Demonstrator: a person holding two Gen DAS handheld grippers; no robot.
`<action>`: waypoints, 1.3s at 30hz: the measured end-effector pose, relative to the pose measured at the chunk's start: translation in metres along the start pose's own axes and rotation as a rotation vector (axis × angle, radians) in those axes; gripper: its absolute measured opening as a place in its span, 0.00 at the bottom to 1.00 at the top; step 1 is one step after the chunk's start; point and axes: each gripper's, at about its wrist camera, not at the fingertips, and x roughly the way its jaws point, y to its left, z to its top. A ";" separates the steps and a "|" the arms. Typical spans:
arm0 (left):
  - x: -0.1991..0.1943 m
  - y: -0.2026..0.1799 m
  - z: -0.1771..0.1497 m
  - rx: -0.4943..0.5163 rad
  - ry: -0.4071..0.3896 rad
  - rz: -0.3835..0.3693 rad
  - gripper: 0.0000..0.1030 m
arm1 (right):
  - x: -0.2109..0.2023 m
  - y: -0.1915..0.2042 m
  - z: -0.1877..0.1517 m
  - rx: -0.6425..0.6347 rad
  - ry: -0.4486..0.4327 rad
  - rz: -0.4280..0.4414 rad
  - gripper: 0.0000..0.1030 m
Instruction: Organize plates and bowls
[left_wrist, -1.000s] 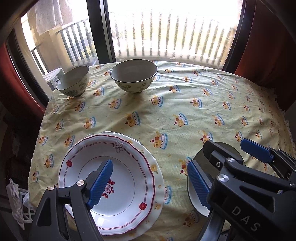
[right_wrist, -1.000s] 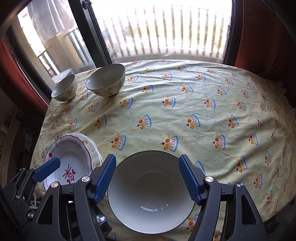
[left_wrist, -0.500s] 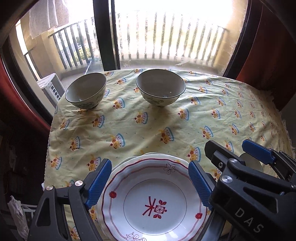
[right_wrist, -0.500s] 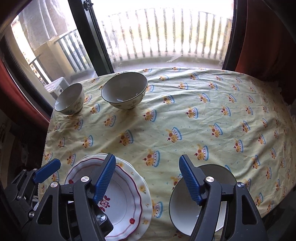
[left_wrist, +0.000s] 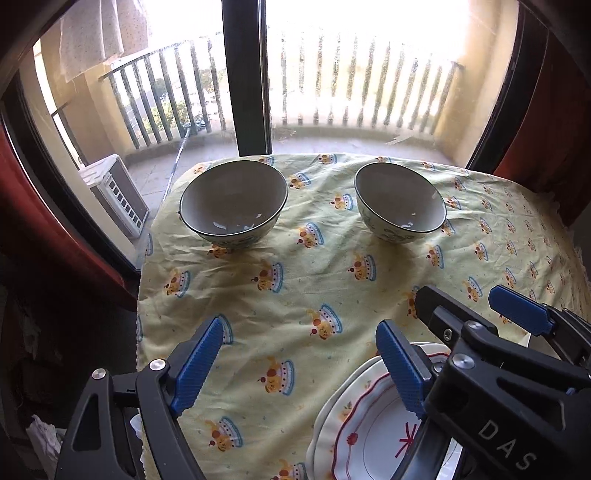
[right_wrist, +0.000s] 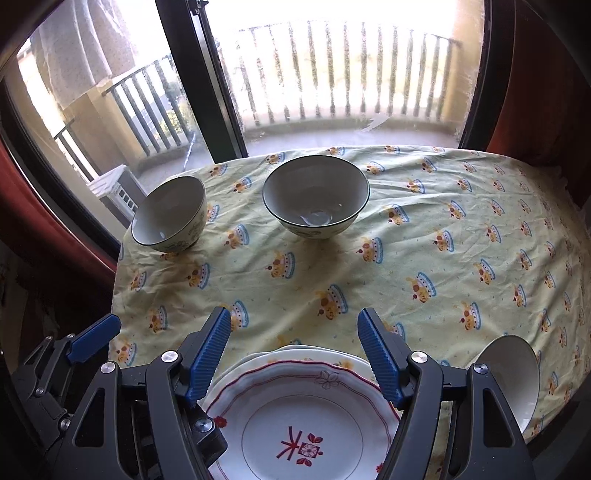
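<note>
Two white bowls with dark rims stand at the table's far side: the left bowl (left_wrist: 233, 201) (right_wrist: 169, 214) near the left edge and the right bowl (left_wrist: 400, 202) (right_wrist: 316, 195) beside it. A stack of white plates with red trim (right_wrist: 299, 421) (left_wrist: 365, 424) lies at the near edge. A third bowl (right_wrist: 511, 373) sits at the near right. My left gripper (left_wrist: 299, 360) is open and empty above the cloth, left of the plates. My right gripper (right_wrist: 293, 350) is open and empty above the plates' far rim.
The table wears a yellow cloth (right_wrist: 443, 229) with a crown print. Its left edge (left_wrist: 142, 295) drops off close to my left gripper. A glass balcony door with a dark frame (right_wrist: 199, 74) stands right behind the table. Red curtains (right_wrist: 546, 92) hang at the right.
Both grippers have swung left and looked up toward the far bowls. The plates have slid from between my left fingers to its right. The near bowl has moved from my right gripper's centre to its right.
</note>
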 end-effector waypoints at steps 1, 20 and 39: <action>0.002 0.007 0.004 -0.013 0.001 0.011 0.84 | 0.003 0.005 0.004 0.007 0.009 0.004 0.72; 0.086 0.092 0.085 -0.072 0.021 0.130 0.72 | 0.085 0.093 0.083 -0.016 -0.013 0.015 0.72; 0.151 0.113 0.110 -0.093 0.080 0.136 0.38 | 0.175 0.103 0.117 0.062 0.068 0.018 0.40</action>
